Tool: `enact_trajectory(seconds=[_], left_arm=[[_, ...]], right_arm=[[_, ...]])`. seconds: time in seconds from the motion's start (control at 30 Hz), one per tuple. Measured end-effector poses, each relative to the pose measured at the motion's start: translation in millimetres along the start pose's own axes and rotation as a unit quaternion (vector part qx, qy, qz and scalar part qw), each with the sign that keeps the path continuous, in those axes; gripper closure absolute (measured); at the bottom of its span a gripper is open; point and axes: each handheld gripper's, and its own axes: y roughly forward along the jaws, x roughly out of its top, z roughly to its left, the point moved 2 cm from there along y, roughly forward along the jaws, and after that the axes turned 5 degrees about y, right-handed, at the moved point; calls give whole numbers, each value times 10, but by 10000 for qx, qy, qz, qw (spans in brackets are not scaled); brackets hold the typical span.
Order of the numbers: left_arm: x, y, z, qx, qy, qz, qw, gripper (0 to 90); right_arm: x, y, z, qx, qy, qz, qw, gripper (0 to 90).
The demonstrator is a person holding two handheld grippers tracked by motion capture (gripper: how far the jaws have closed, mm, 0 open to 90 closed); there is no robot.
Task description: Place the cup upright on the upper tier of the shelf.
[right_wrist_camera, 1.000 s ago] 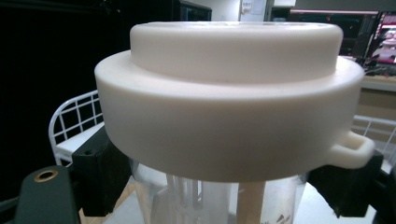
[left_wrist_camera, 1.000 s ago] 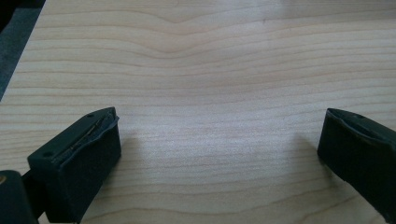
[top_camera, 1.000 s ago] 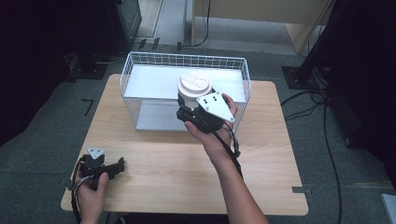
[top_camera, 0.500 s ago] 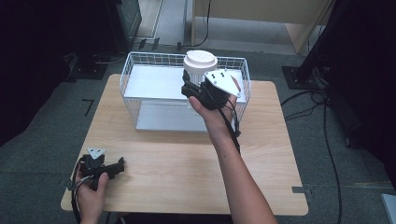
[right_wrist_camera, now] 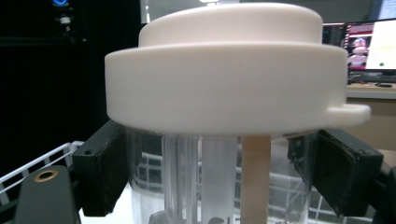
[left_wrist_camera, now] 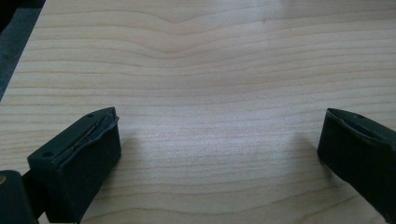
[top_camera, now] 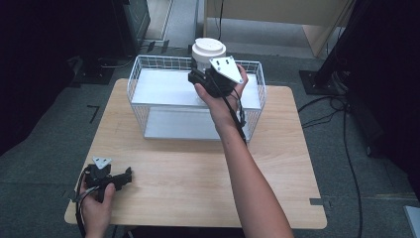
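My right gripper [top_camera: 200,79] clamps the upright clear white-lidded jar [top_camera: 208,49] above the white wire basket [top_camera: 143,106]; left gripper [top_camera: 126,176] gapes empty.

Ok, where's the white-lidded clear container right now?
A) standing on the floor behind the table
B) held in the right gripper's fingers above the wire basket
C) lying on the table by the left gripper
B: the right gripper is shut on the container, holding it above the wire basket.
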Motion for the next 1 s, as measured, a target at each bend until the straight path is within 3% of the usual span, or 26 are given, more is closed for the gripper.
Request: enact_trajectory(seconds=[0.03, 0.4, 0.53, 0.57, 0.73, 0.87, 1.0], left_arm=[[0, 0, 0, -1, -1, 0, 10000, 0], [0, 0, 0, -1, -2, 1, 10000, 0], [0, 0, 0, -1, 1, -1, 10000, 0], [0, 1, -1, 1, -4, -5, 10000, 0], [0, 1, 0, 1, 2, -2, 10000, 0], [0, 1, -1, 2, 0, -3, 10000, 0], [0, 1, 0, 3, 2, -4, 10000, 0]], right_arm=[[-3, 121, 13, -44, -11, -39, 10000, 162], [-2, 524, 71, -139, -78, -128, 9998, 162], [-51, 564, 41, -266, 18, -218, 9994, 161], [-77, 548, 50, -276, -4, -312, 9991, 160], [-108, 492, 107, -237, -280, -290, 9989, 160], [-95, 460, 48, -118, 41, -98, 9999, 144], [-92, 452, 39, 72, 15, 47, 10000, 26]])
